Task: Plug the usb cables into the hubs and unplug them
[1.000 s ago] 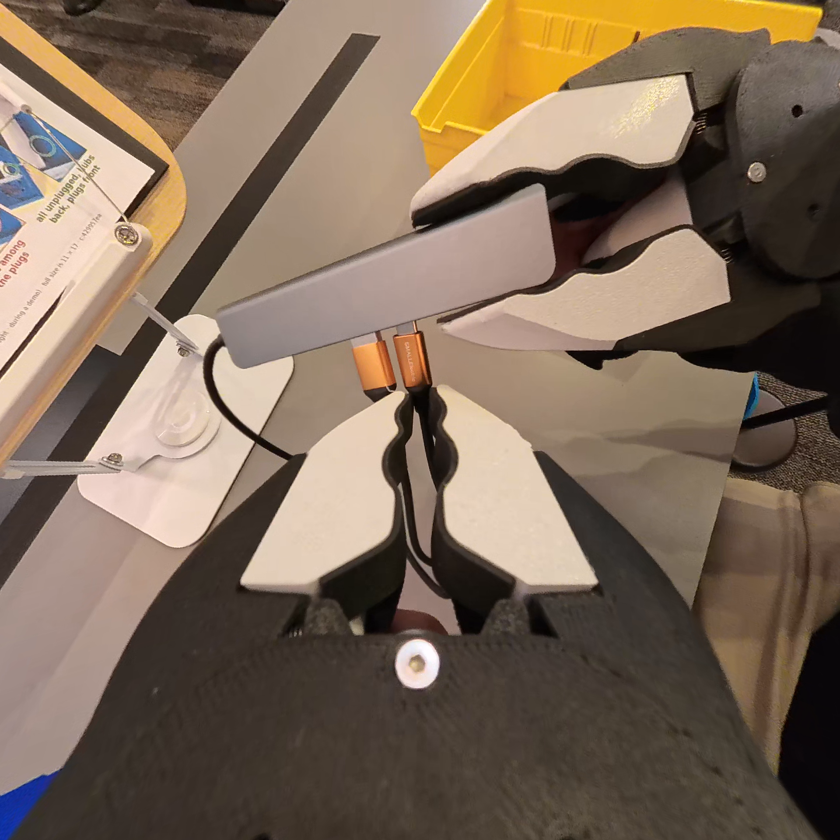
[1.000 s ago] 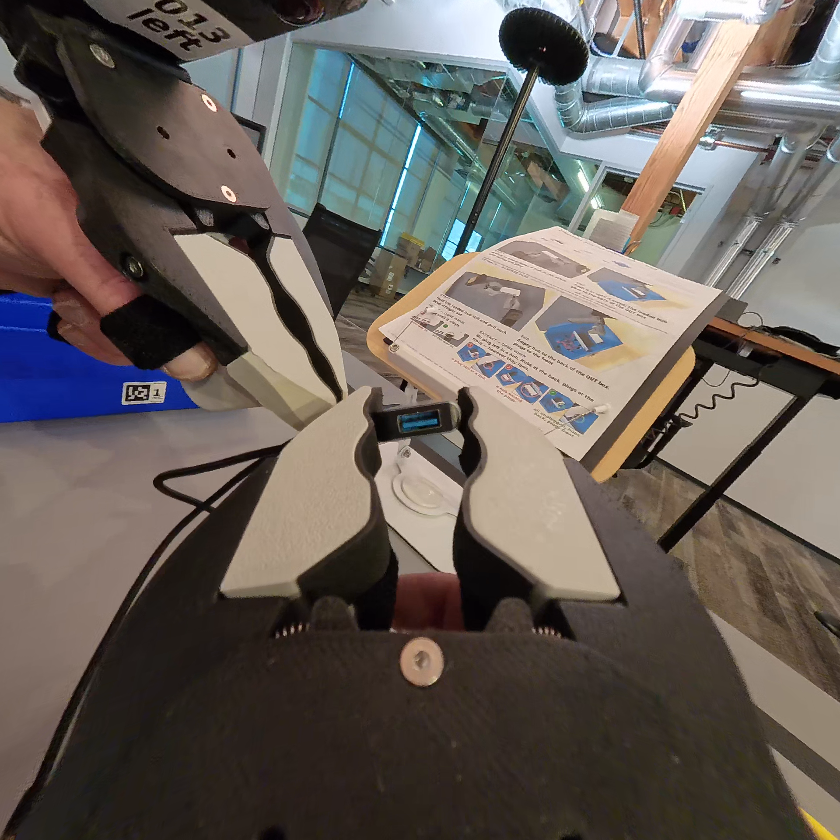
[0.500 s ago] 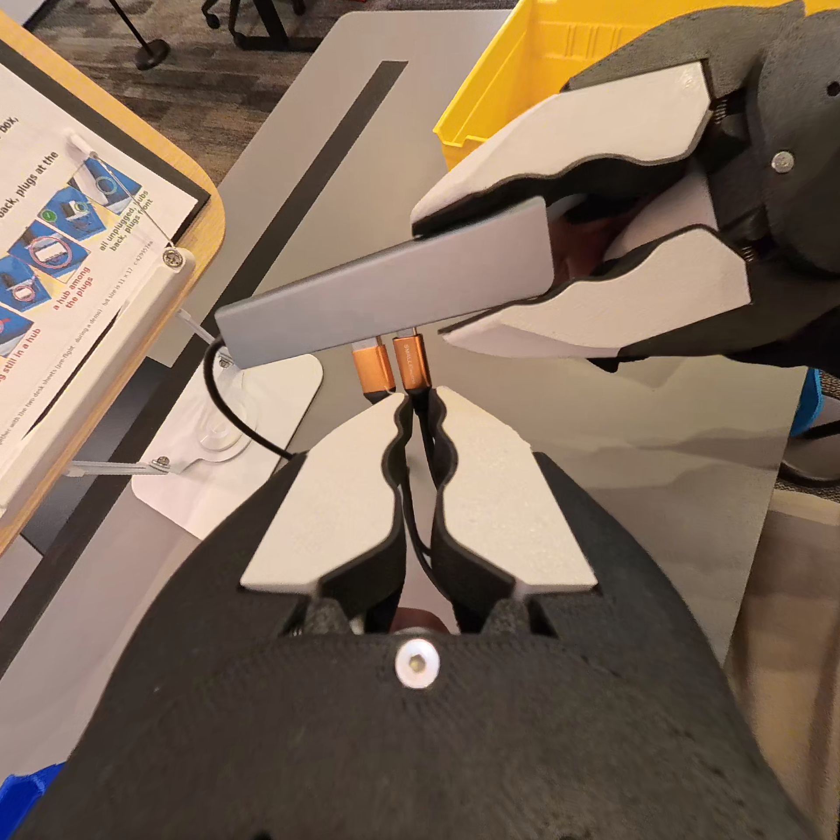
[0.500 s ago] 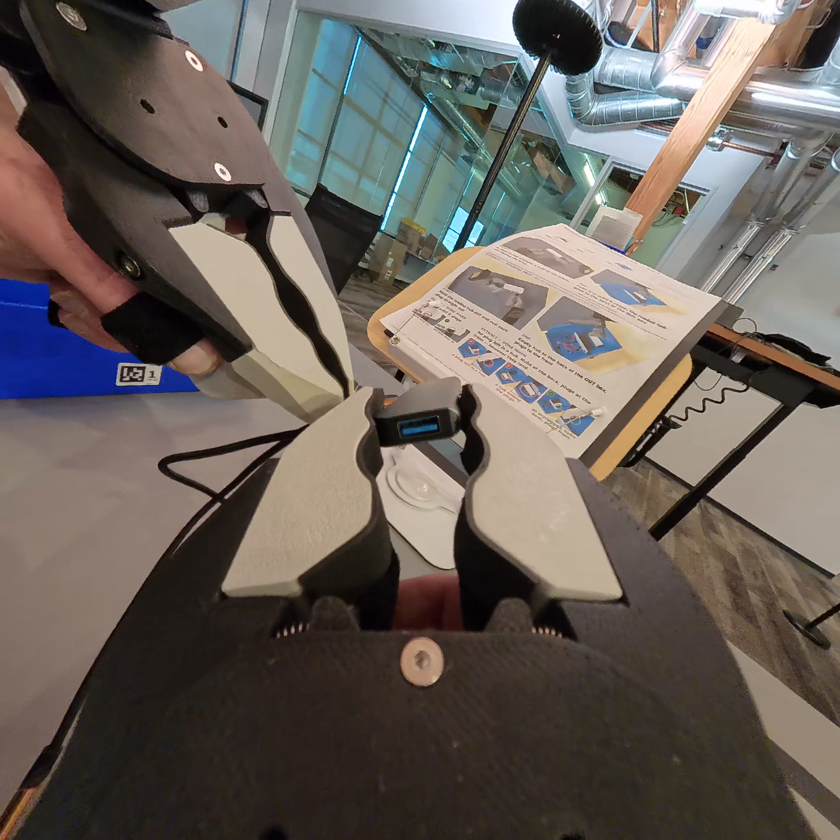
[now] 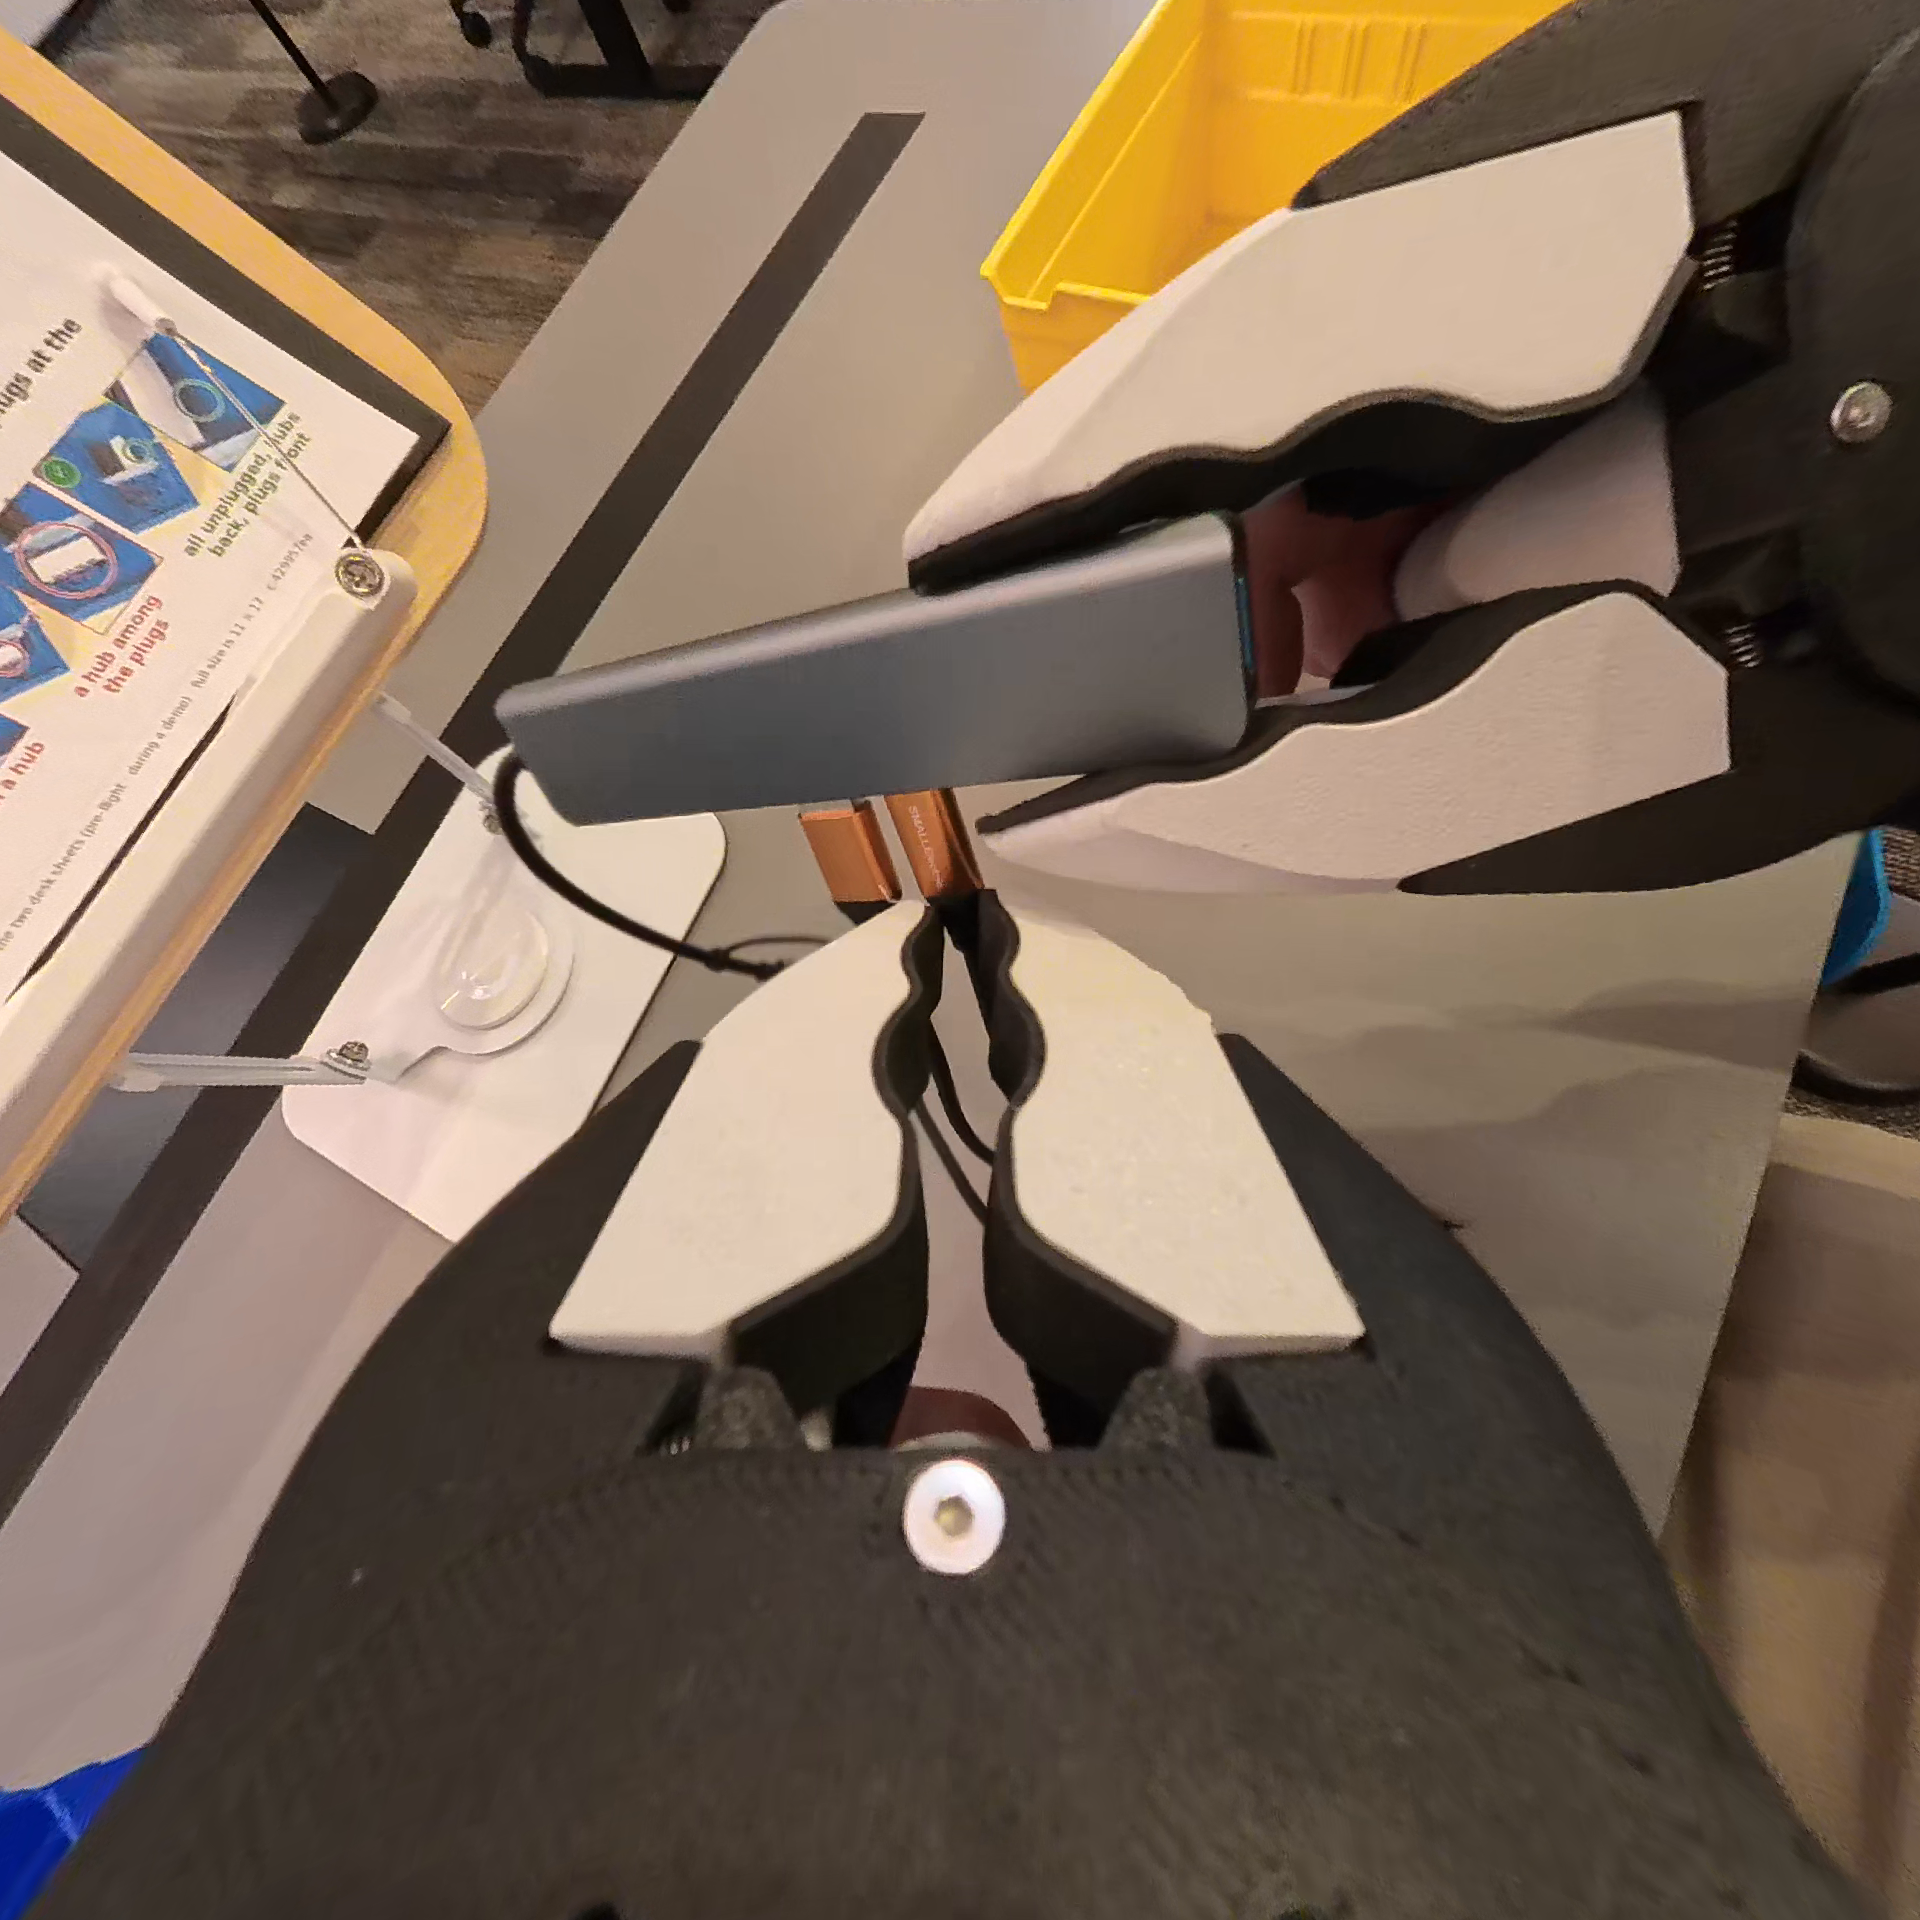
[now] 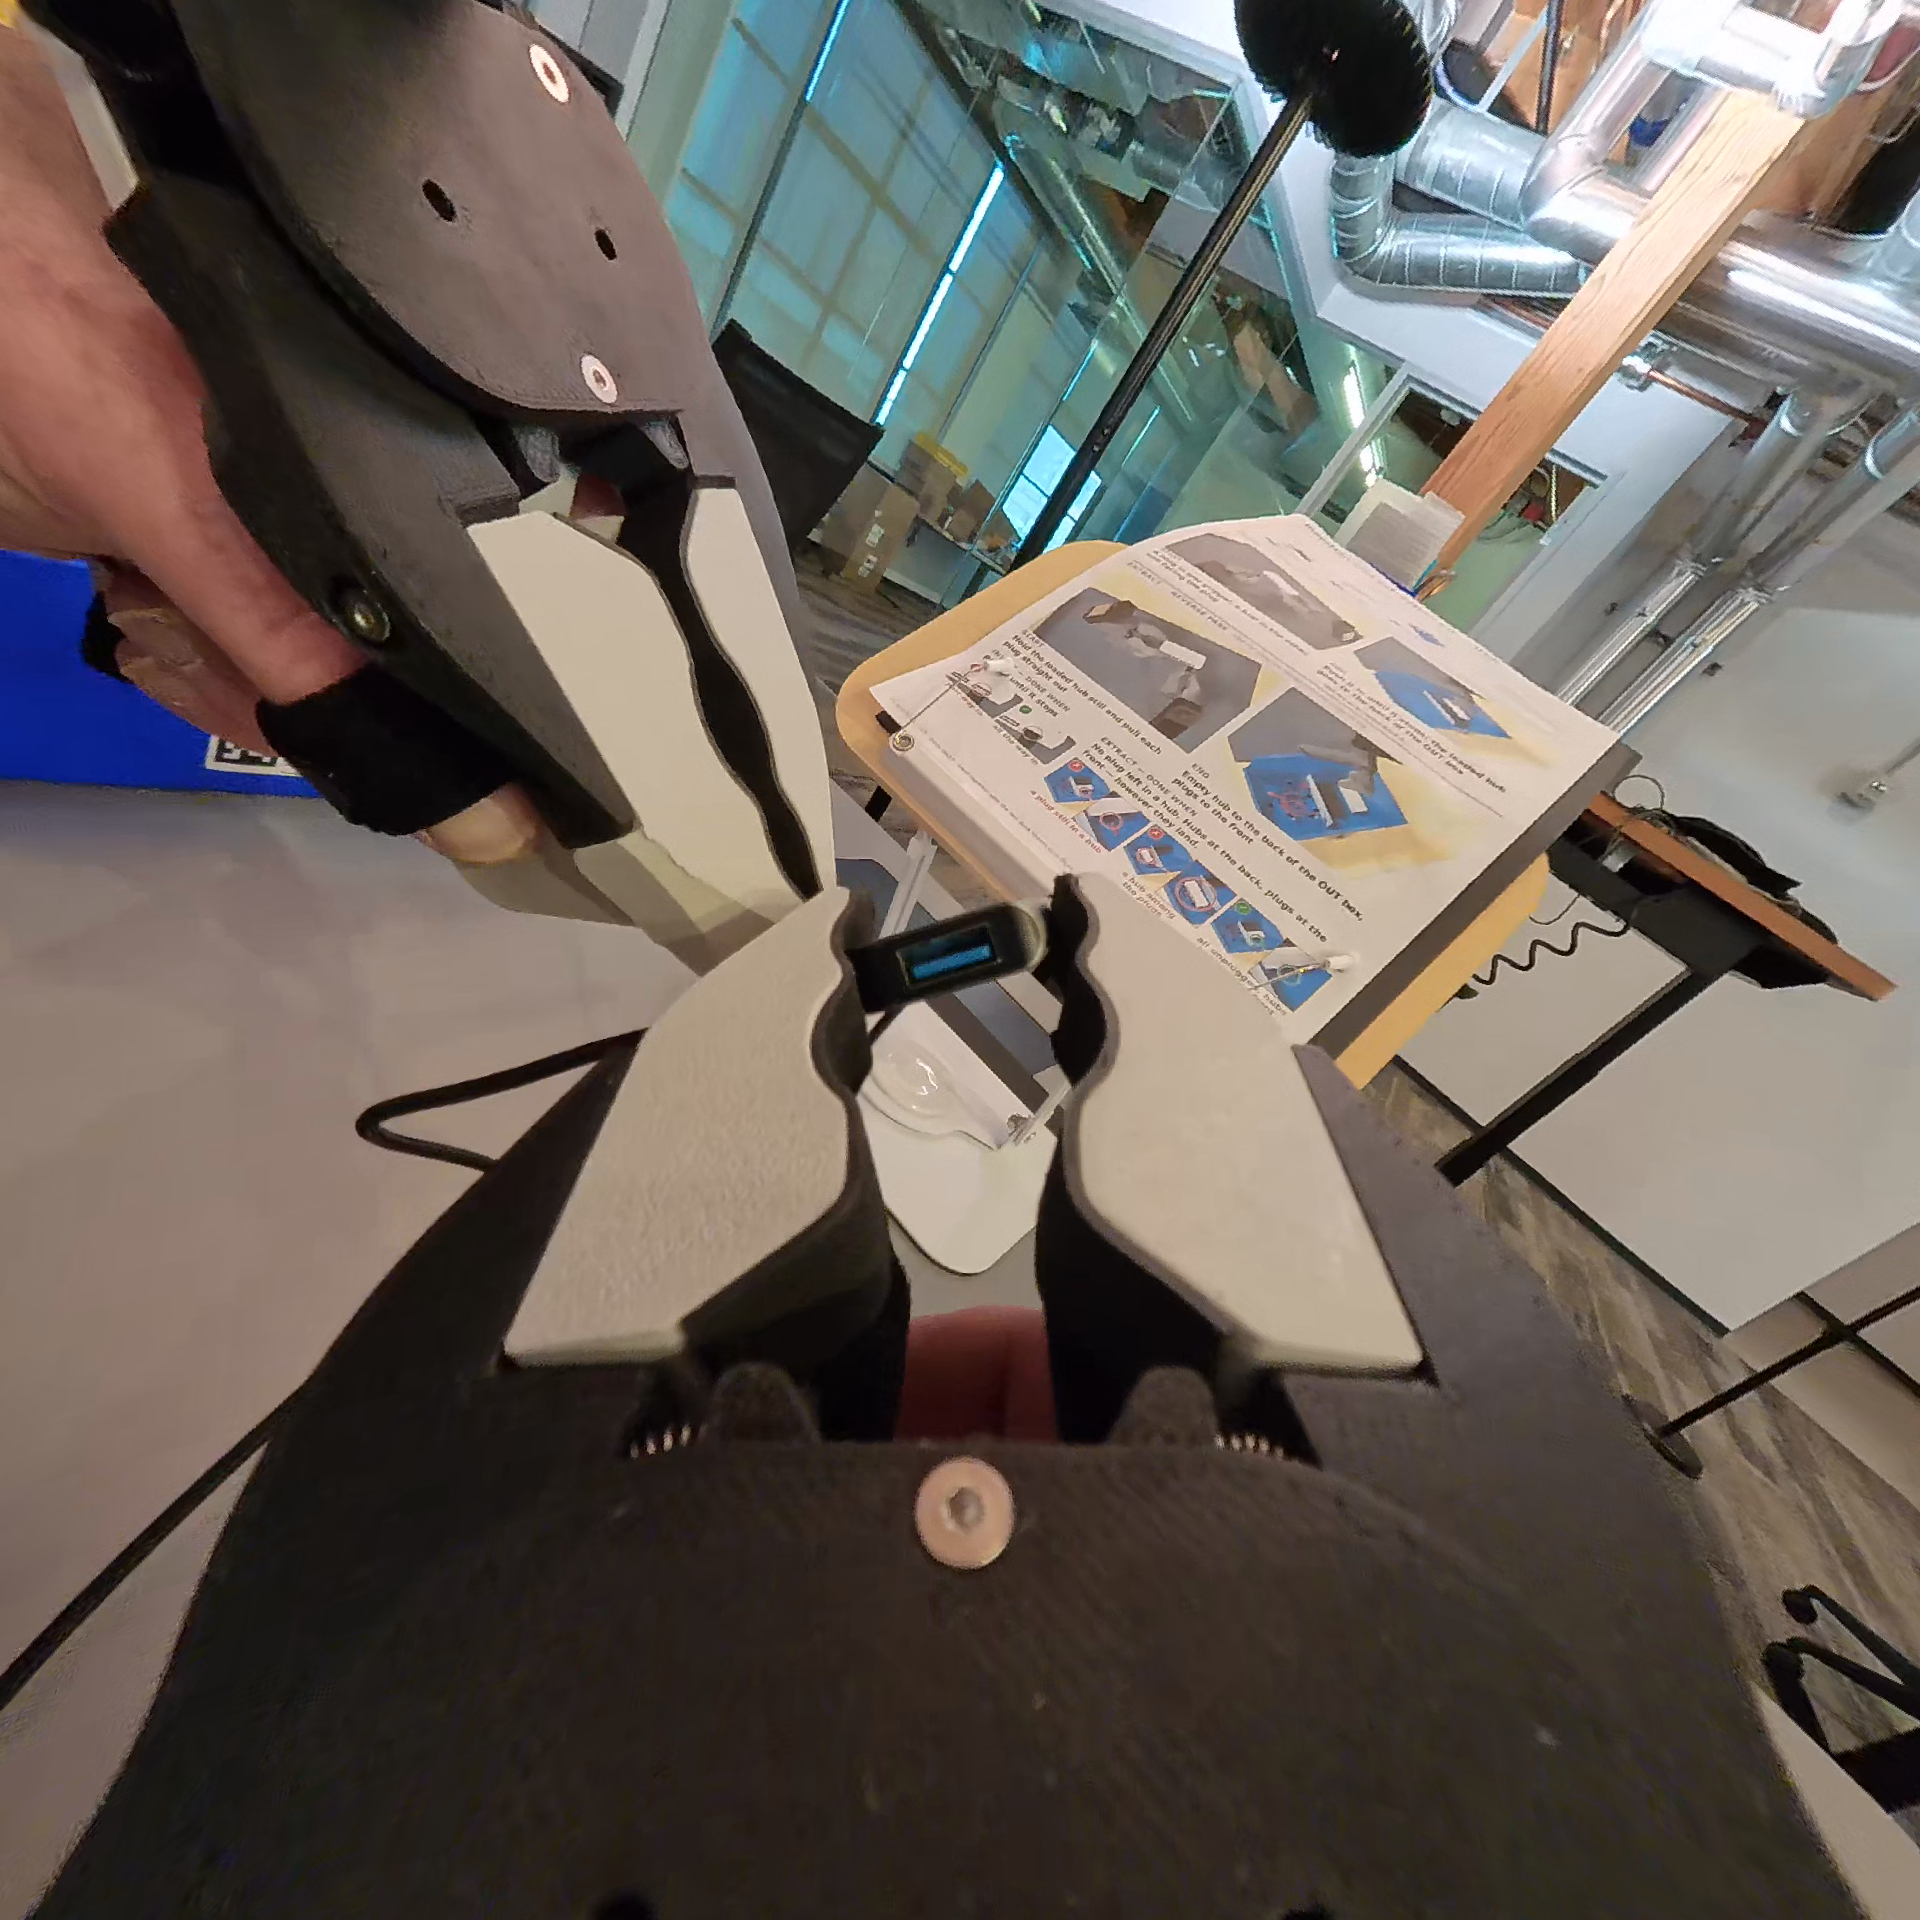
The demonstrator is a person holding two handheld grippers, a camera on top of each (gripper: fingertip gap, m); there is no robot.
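Note:
In the left wrist view, my right gripper [image 5: 951, 686] comes in from the right. It is shut on one end of a flat grey USB hub [image 5: 883, 686] and holds it in the air above the table. Two copper USB plugs [image 5: 847, 857] [image 5: 935, 842] sit side by side in the hub's near edge. My left gripper [image 5: 951, 920] is shut on the black cable just behind the right plug. In the right wrist view, the hub end with a blue port [image 6: 951, 956] sits between my right gripper's tips [image 6: 951, 930]. The left gripper [image 6: 810, 883] is close at the upper left.
A yellow bin [image 5: 1247, 156] stands at the back right of the grey table [image 5: 1455, 1039]. An instruction sheet on a wooden board [image 5: 156, 520] leans on a white stand base [image 5: 468, 1091] at the left. The hub's black lead [image 5: 582, 883] hangs down. A blue bin [image 6: 62, 675] is far left. The left gripper's tips are roughly 4 centimetres from the right gripper's.
Both grippers have shifted together over the table with the hub and plugs. The hub has turned slightly, so its end face shows. Both grips are unchanged and both plugs are still in the hub.

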